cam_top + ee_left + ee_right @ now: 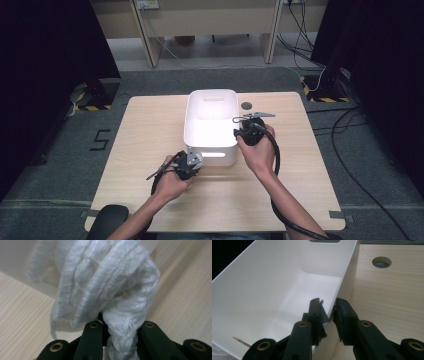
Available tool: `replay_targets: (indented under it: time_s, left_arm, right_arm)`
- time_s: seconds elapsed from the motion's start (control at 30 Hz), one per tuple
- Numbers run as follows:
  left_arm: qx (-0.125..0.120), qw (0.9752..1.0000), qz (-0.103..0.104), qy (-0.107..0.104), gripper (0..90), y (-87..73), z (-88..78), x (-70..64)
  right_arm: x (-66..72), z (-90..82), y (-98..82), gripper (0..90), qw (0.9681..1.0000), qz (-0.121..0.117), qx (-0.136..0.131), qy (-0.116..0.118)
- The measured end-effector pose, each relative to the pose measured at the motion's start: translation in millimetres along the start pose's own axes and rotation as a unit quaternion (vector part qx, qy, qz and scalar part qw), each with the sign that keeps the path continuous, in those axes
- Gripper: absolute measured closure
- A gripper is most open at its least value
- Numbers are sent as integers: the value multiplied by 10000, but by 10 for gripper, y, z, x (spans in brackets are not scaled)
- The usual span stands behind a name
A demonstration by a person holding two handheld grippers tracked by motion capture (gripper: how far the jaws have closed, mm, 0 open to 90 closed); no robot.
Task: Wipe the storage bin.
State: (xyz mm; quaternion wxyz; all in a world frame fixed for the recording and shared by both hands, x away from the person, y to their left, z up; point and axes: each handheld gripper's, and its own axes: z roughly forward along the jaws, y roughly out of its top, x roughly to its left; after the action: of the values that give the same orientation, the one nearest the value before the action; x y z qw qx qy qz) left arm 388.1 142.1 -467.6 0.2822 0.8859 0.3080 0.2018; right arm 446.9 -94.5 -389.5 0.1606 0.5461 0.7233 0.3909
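Left gripper (186, 165) sits at the near left corner of the white bin (210, 150), just in front of its near wall; in the left gripper view its jaws are clenched on a bunched white knit cloth (105, 287), which hangs over the wooden table (22, 312) right by the bin's wall; cloth is off the table surface as far as can be told. Right gripper (246, 131) is at the bin's right wall; in the right gripper view its jaws straddle the wall's rim (342, 285), one jaw inside, one outside, clamped on that wall; bin interior looks bare apart from a handle slot at the far end. Writing: a dark "5" (100, 140) marked on the grey floor left of the table; no brand or label readable on bin, cloth or grippers.
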Motion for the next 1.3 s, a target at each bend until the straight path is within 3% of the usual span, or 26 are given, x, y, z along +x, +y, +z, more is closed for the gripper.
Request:
replay_targets:
  time_s: [0.53,1.3]
  left_arm:
    - [-58,10000,1,-18,790,38,10,-16]
    - [-352,9994,-16,62,791,170,-228,35]
  right_arm:
    - [-8,3,1,749,10000,0,-5,37]
    - [-8,10,3,749,10000,-27,-12,28]
